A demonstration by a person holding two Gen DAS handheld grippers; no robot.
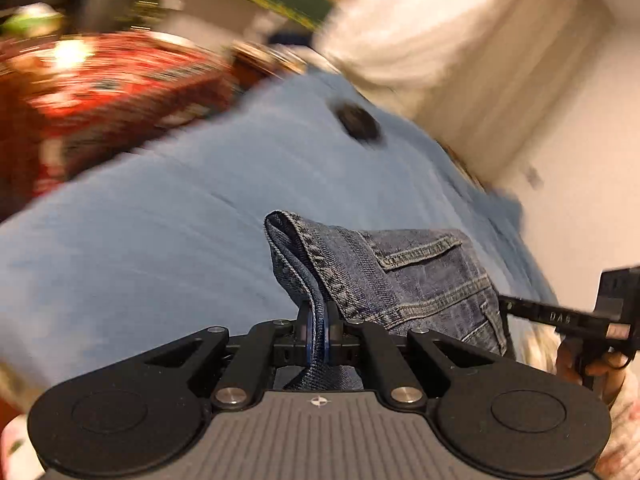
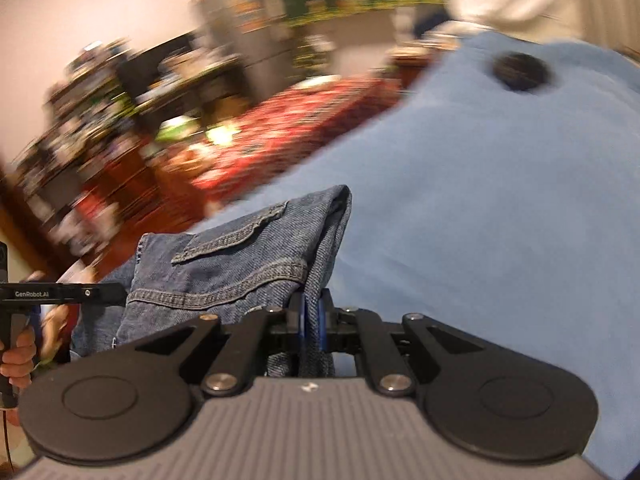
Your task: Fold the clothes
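Both grippers' jaws clamping denim garment (image 1: 420, 280).

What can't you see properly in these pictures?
- Blue denim garment: its lower part is hidden behind the left gripper in the left wrist view and behind the right gripper in the right wrist view.
- Round dark object on the light blue bedcover: too blurred to identify.
- Red patterned cloth: motion-blurred.

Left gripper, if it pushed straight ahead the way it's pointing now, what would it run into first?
The left gripper is already shut on the denim garment, so the bunched denim comes first. Past it lies the light blue sheet; depth is unclear through the blur.
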